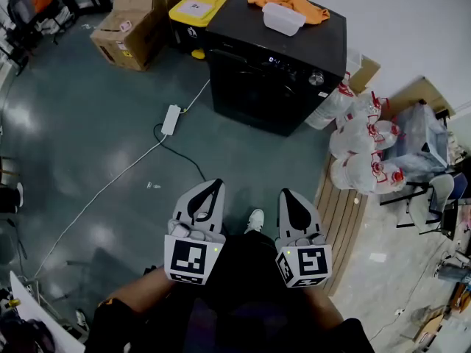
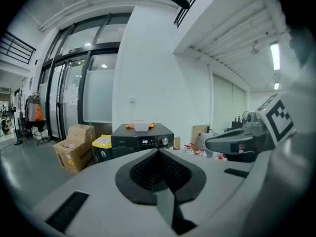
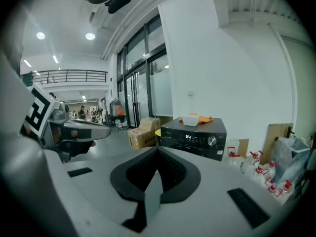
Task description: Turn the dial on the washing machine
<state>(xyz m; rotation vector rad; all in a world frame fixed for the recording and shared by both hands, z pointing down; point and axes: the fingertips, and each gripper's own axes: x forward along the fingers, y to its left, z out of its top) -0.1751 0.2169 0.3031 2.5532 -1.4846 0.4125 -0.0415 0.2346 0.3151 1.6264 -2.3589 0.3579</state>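
Observation:
A black washing machine (image 1: 276,65) stands against the white wall, some way ahead across the floor. Its round silver dial (image 1: 316,78) sits at the right end of the front control strip, also visible as the dial (image 3: 212,141) and the dial (image 2: 165,141). An orange cloth (image 1: 291,2) and a white tub (image 1: 283,18) lie on the lid. My left gripper (image 1: 215,184) and right gripper (image 1: 284,193) are held side by side low in the head view, both shut and empty, far short of the machine.
A yellow-lidded bin (image 1: 193,15) and cardboard boxes (image 1: 131,22) stand left of the machine. A white power strip (image 1: 171,119) with cables lies on the floor between me and it. White bottles (image 1: 360,149) and a wooden pallet (image 1: 342,215) are to the right.

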